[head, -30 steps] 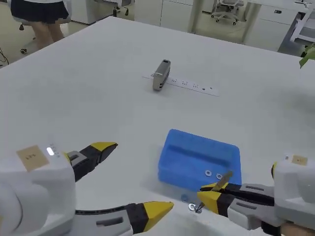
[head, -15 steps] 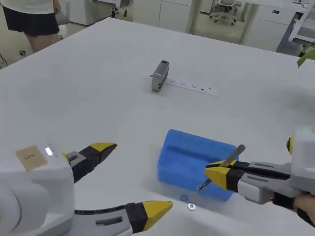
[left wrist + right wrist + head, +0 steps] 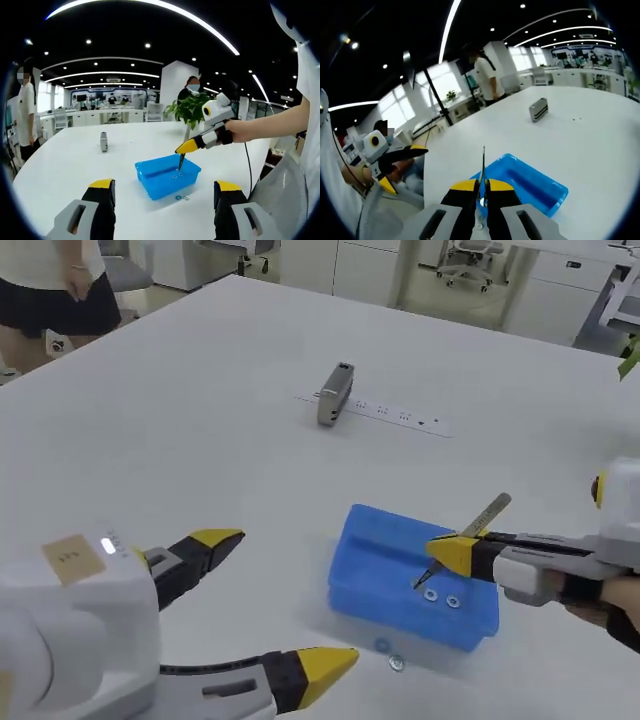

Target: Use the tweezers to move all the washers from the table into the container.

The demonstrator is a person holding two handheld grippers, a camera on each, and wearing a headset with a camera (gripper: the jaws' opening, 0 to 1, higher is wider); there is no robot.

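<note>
A blue container (image 3: 400,550) sits on the white table (image 3: 200,420) with two washers (image 3: 431,595) on its floor. Two more washers (image 3: 397,664) lie on the table just in front of it, and also show as washers (image 3: 186,197) by the container (image 3: 160,180). My right gripper (image 3: 452,552) is shut on metal tweezers (image 3: 487,512), whose tip points down into the container beside the washers. I cannot tell whether the tip holds a washer. My left gripper (image 3: 275,605) stands open, low at the left, nothing between its jaws. The tweezers (image 3: 483,162) rise from my right gripper (image 3: 480,187) over the container (image 3: 535,187).
A grey metal block (image 3: 335,392) stands at mid-table beside a thin clear strip (image 3: 400,416) with small dark marks. A person (image 3: 60,280) stands beyond the table's far left corner. Desks and chairs fill the room behind.
My right gripper with the tweezers has lifted from the table in front of the container and moved back over it, so the tip now hangs inside. The left gripper has stayed put.
</note>
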